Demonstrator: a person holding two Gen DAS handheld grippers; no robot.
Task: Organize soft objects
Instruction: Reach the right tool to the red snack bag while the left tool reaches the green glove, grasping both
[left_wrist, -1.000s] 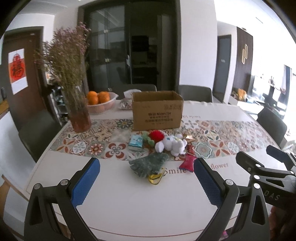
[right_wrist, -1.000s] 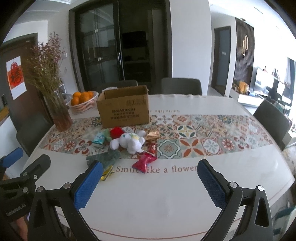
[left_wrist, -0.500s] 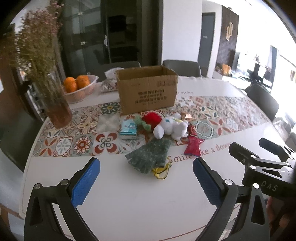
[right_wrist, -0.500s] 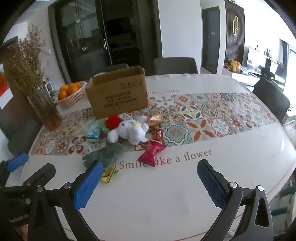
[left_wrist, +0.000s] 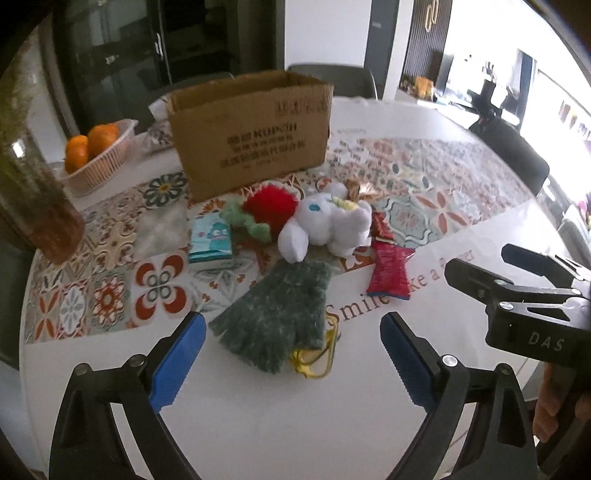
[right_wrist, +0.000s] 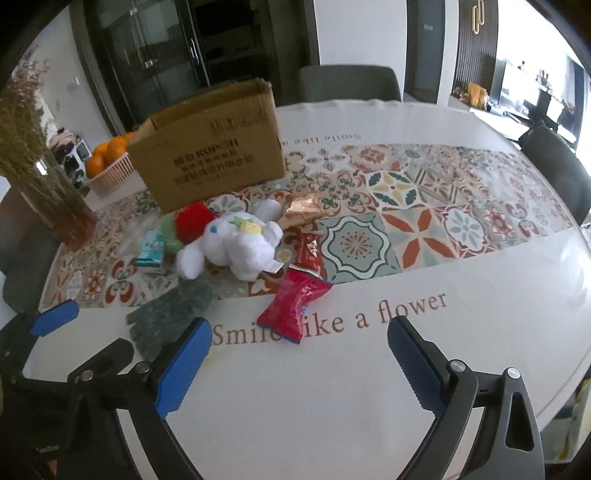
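A green knitted glove (left_wrist: 275, 319) lies on the white table just ahead of my open, empty left gripper (left_wrist: 291, 360); it also shows in the right wrist view (right_wrist: 170, 317). Behind it lie a white plush toy (left_wrist: 327, 225) (right_wrist: 236, 242) and a red and green plush (left_wrist: 266, 210) (right_wrist: 184, 225). An open cardboard box (left_wrist: 251, 136) (right_wrist: 210, 147) stands behind them. My right gripper (right_wrist: 301, 363) is open and empty, near a red snack packet (right_wrist: 293, 304). Its body shows at the right of the left wrist view (left_wrist: 524, 310).
A teal tissue pack (left_wrist: 210, 240), yellow glasses (left_wrist: 314, 360) under the glove, more red packets (left_wrist: 389, 271) and a gold wrapper (right_wrist: 301, 208) lie around. A vase of dried flowers (left_wrist: 33, 199) and an orange basket (left_wrist: 96, 155) stand at the left. Chairs ring the table.
Both grippers have moved forward and tilted down toward the pile; the objects look larger and nearer. Both stay open. Nothing on the table has moved.
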